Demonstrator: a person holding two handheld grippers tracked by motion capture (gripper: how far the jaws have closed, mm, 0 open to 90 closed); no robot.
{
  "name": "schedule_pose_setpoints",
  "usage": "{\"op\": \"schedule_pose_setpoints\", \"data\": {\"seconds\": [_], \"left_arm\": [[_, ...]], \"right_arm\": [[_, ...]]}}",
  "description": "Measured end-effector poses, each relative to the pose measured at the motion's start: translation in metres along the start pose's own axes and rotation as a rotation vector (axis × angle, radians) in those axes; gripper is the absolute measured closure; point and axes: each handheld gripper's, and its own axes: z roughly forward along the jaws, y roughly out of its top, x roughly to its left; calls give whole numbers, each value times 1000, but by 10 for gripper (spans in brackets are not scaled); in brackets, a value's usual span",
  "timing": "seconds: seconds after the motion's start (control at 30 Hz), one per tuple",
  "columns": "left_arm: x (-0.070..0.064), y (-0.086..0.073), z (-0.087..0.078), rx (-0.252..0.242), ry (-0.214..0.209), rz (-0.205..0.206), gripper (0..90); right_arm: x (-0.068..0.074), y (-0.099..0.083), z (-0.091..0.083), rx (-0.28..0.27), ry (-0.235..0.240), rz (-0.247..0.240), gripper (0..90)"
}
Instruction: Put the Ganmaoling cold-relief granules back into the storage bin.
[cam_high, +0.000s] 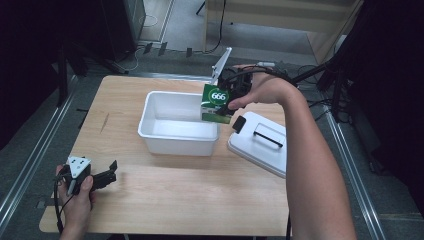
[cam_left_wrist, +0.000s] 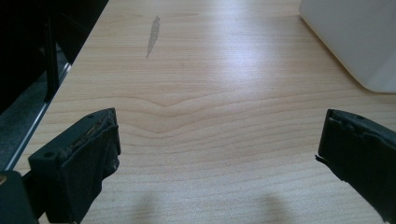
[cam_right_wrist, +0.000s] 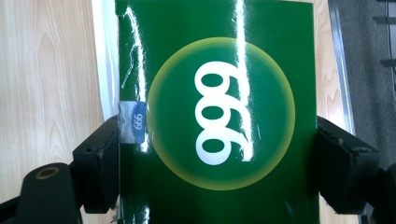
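A green box (cam_high: 217, 102) marked 666 hangs over the right rim of a white plastic bin (cam_high: 178, 122), held by my right gripper (cam_high: 231, 97), which is shut on it. In the right gripper view the green box (cam_right_wrist: 215, 116) sits squeezed between the two black jaws, its yellow circle facing the camera. My left gripper (cam_high: 111, 170) rests low at the table's front left, open, nothing between its fingers (cam_left_wrist: 81, 163). In the left gripper view a corner of the white bin (cam_left_wrist: 355, 37) lies at the upper right.
A white lid (cam_high: 260, 143) with a black handle lies on the wooden table (cam_high: 165, 195) right of the bin. A grey scuff (cam_left_wrist: 152, 35) marks the wood on the left. Metal rails run along both table sides, with cables on the floor beyond.
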Motion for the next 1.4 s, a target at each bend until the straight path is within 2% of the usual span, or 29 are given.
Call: {"op": "schedule_pose_setpoints", "data": {"seconds": [0.3,0.73,0.97,1.4], "left_arm": [[0,0,0,0,-4,-4,0],[0,0,0,0,-4,-6,0],[1,0,0,2,-8,-6,0],[1,0,0,-1,-8,-9,0]], "right_arm": [[2,18,12,-9,14,-33,166],[5,29,29,-2,28,-64,166],[5,29,42,-5,24,-67,167],[6,24,68,11,0,-117,166]]}}
